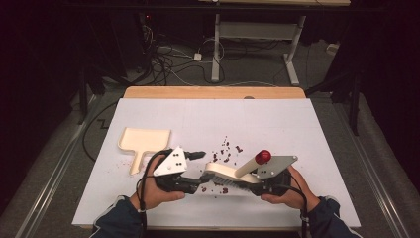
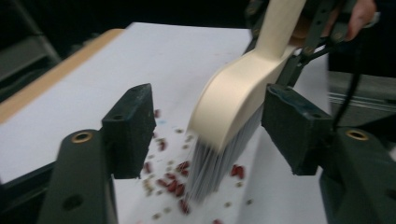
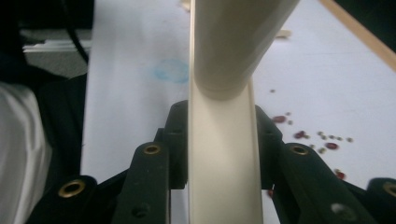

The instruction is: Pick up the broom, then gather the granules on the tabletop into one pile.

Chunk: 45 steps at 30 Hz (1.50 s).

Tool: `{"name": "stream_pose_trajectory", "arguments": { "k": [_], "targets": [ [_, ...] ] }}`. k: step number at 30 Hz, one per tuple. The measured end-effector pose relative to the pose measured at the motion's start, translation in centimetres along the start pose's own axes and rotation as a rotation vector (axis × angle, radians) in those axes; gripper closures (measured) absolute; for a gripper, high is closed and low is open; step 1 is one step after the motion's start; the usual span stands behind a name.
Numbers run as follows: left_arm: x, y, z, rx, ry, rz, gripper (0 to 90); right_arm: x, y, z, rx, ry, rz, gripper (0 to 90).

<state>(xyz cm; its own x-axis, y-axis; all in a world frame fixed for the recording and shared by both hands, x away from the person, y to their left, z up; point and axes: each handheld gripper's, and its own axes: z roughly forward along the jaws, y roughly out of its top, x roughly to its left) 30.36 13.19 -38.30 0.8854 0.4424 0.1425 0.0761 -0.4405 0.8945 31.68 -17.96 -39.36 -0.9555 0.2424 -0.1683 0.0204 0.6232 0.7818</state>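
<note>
- Right now my right gripper (image 1: 262, 184) fingers are clamped on the brush (image 1: 230, 174) so its bristles rest among the beans (image 1: 225, 151) near the desk's (image 1: 297, 129) front.
- Left gripper (image 1: 198, 154) fingers stand apart, empty, beside the brush head; the dustpan (image 1: 143, 141) waits leftward.

**Work surface and items resting on it**

The table (image 1: 297, 129) has a white top with a bare wooden strip along its far edge. A cream dustpan (image 1: 143, 141) lies flat at the left, handle pointing toward the near edge. Small dark red beans (image 1: 225, 151) are scattered around the centre, with a few more just beside the dustpan handle. A cream brush (image 1: 230, 176) stands near centre, bristles down on the white surface among the beans
</note>
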Motion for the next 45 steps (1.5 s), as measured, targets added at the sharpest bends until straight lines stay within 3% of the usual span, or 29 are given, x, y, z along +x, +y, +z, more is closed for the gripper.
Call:
{"name": "stream_pose_trajectory", "arguments": {
  "k": [1,2,3,4,5,6,7,10,11,12,13,16,20,21,28,29,33,35,37,41,42,44,45],
  "targets": [
    [0.2,-0.3,-0.5,0.004,0.04,0.003,27.8,-0.3,0.0,-0.2,-0.004,-0.015,0.012,67.6],
    [0.2,-0.3,-0.5,0.004,0.04,0.003,26.8,-0.5,-0.1,-0.4,-0.008,-0.032,0.02,67.6],
    [0.4,-0.7,-1.1,0.008,0.077,0.004,25.2,-0.8,-0.1,-0.5,-0.012,-0.047,0.03,67.6],
    [0.9,-1.6,-2.3,0.008,0.143,-0.018,24.7,-1.0,-0.1,-0.7,-0.015,-0.067,0.041,67.6],
    [1.1,-2.1,-2.9,0.007,0.172,-0.027,24.0,-1.3,-0.2,-0.9,-0.014,-0.085,0.051,67.6],
    [1.1,-2.1,-2.9,0.007,0.172,-0.027,22.5,-1.3,-0.2,-0.9,-0.014,-0.085,0.051,67.6],
    [1.5,-3.3,-3.9,0.022,0.237,-0.053,22.4,-1.7,-0.4,-1.2,-0.011,-0.129,0.069,67.6],
    [1.7,-5.1,-5.1,0.053,0.307,-0.068,22.3,-2.3,-0.6,-1.5,-0.005,-0.182,0.095,67.6],
    [1.7,-5.1,-5.1,0.053,0.307,-0.068,22.3,-2.5,-0.7,-1.6,-0.003,-0.199,0.105,67.6],
    [1.7,-6.3,-5.8,0.054,0.315,-0.104,22.3,-2.7,-0.8,-1.7,-0.004,-0.21,0.115,67.6],
    [1.7,-6.3,-5.8,0.054,0.315,-0.104,22.3,-2.8,-0.9,-1.7,-0.003,-0.225,0.122,67.6],
    [1.1,-8.2,-6.6,0.093,0.35,-0.116,22.3,-3.3,-1.0,-1.9,0.003,-0.271,0.141,67.6],
    [0.4,-9.3,-6.7,0.124,0.355,-0.139,22.4,-3.9,-1.2,-2.1,0.008,-0.314,0.166,67.6],
    [-0.1,-9.7,-6.6,0.149,0.335,-0.169,22.4,-4.0,-1.3,-2.1,0.01,-0.316,0.17,67.5],
    [-0.9,-9.8,-6.0,0.195,0.339,-0.106,22.3,-5.2,-1.9,-2.4,0.001,-0.366,0.212,67.6],
    [-1.0,-9.9,-5.8,0.219,0.342,-0.105,22.3,-5.3,-1.9,-2.5,0.0,-0.373,0.219,67.6],
    [-0.8,-10.0,-5.7,0.22,0.336,-0.115,21.9,-5.8,-2.1,-2.6,0.002,-0.406,0.233,67.6],
    [-0.7,-10.1,-5.3,0.246,0.337,-0.107,21.9,-6.1,-2.1,-2.4,0.031,-0.448,0.206,67.6],
    [-0.7,-10.2,-5.2,0.257,0.335,-0.102,21.9,-6.6,-2.1,-2.0,0.059,-0.499,0.191,67.6],
    [-0.9,-10.4,-5.0,0.282,0.33,-0.097,21.9,-7.5,-2.1,-1.1,0.074,-0.529,0.186,67.6],
    [-0.9,-10.4,-5.1,0.281,0.331,-0.1,21.9,-8.2,-2.1,-0.1,0.106,-0.561,0.168,67.6],
    [-0.8,-10.4,-5.2,0.278,0.336,-0.106,21.9,-8.5,-2.1,0.4,0.119,-0.567,0.175,67.6],
    [-0.7,-10.5,-5.2,0.275,0.337,-0.113,21.9,-9.3,-2.1,1.7,0.138,-0.566,0.177,67.6]
  ]
}}
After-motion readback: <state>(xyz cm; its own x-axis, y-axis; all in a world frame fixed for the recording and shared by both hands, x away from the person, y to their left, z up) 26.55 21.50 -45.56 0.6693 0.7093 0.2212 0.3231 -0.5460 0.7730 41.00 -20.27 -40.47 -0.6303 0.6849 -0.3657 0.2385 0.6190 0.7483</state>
